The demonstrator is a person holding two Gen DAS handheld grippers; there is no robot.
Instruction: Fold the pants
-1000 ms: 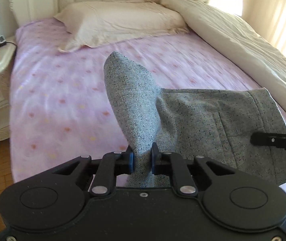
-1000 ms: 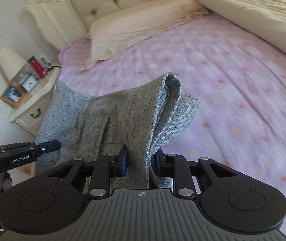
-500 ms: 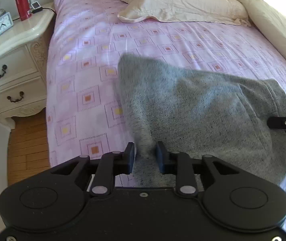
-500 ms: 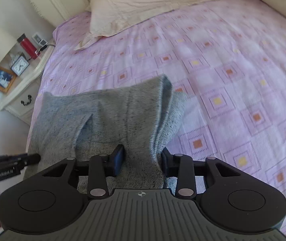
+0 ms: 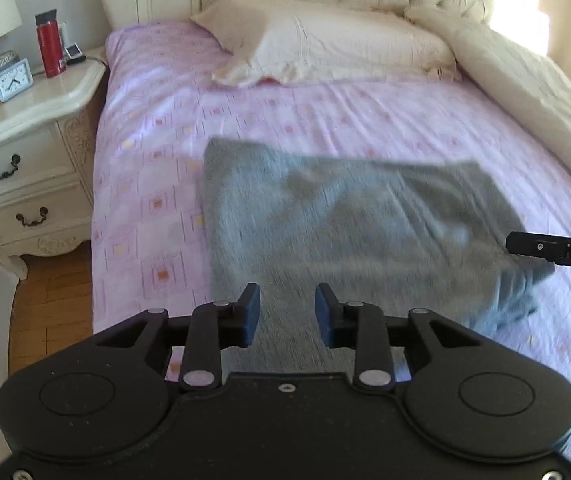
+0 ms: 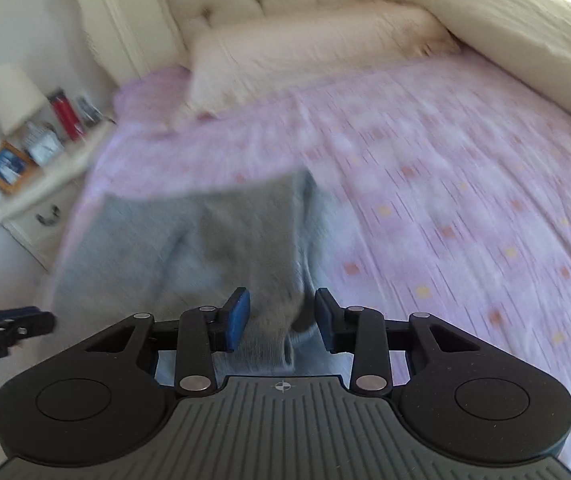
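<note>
So both views are motion-blurred, the right wrist one worse, and the weave of the grey pants (image 5: pixel 349 232) is just a smear. They lie folded flat on the pink bedsheet (image 5: pixel 157 120), straight ahead of both sets of tongs, near edge hidden under the tool bodies.

Left gripper (image 5: pixel 287 314): jaws apart after just opening further, cloth running between them but the pads don't press it. Right gripper (image 6: pixel 282 318): jaws apart too, just eased in slightly, with a fold edge of the pants in the gap, touching neither pad as far as I can tell.

Plenty of bare sheet beyond the pants up to the pillow (image 5: pixel 333 44), and off to the right of the right tongs.

Left view alone shows the nightstand (image 5: pixel 25 128) sharply, with its clock (image 5: pixel 13 79) and red bottle (image 5: pixel 48 46); in the right view that's mush.
</note>
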